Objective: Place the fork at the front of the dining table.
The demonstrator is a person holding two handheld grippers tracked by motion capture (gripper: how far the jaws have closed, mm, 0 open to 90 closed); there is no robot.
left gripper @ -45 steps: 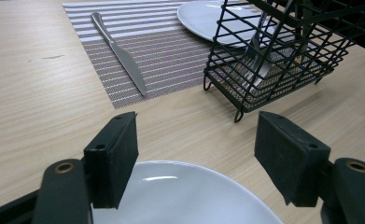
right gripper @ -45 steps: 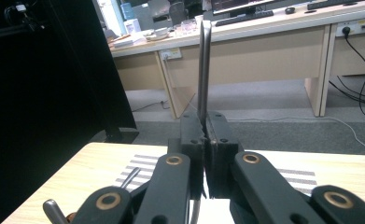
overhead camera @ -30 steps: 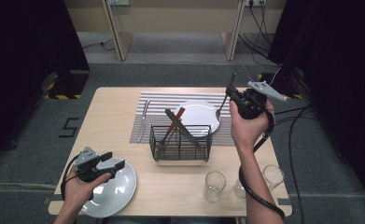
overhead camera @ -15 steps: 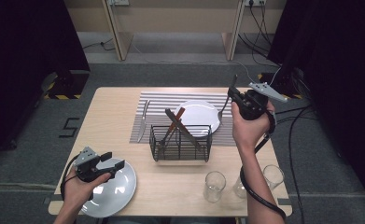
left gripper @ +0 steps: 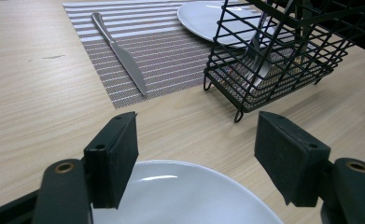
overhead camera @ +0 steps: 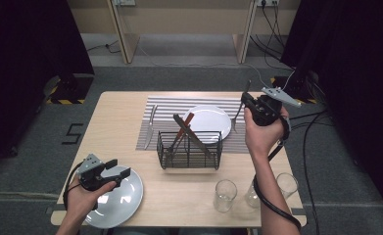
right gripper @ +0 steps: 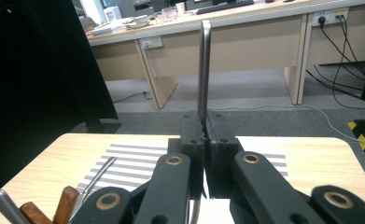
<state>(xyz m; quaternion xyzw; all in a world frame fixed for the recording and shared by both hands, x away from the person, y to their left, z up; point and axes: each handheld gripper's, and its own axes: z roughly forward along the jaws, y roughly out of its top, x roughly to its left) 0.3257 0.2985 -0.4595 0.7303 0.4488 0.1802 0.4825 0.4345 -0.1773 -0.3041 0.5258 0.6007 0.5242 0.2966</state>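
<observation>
My right gripper (overhead camera: pixel 254 105) is held above the right edge of the striped placemat (overhead camera: pixel 169 110), shut on a metal fork (overhead camera: pixel 236 120) that hangs tines-down beside the white plate (overhead camera: pixel 206 122). In the right gripper view the fork's handle (right gripper: pixel 203 70) rises straight up out of the closed jaws of my right gripper (right gripper: pixel 203 126). My left gripper (overhead camera: pixel 114 172) hovers open over a second white plate (overhead camera: pixel 118 200) at the table's front left. In the left gripper view, this left gripper (left gripper: pixel 196 163) has that plate's rim (left gripper: pixel 185 186) between its spread jaws.
A black wire basket (overhead camera: pixel 189 149) with several wooden-handled utensils stands mid-table, in front of the placemat. A knife (overhead camera: pixel 151 125) lies on the placemat's left side. Three empty glasses (overhead camera: pixel 225 195) stand at the front right, near the right forearm.
The right gripper has drifted slightly toward the person with the fork still in it. The left gripper has stayed over the front plate.
</observation>
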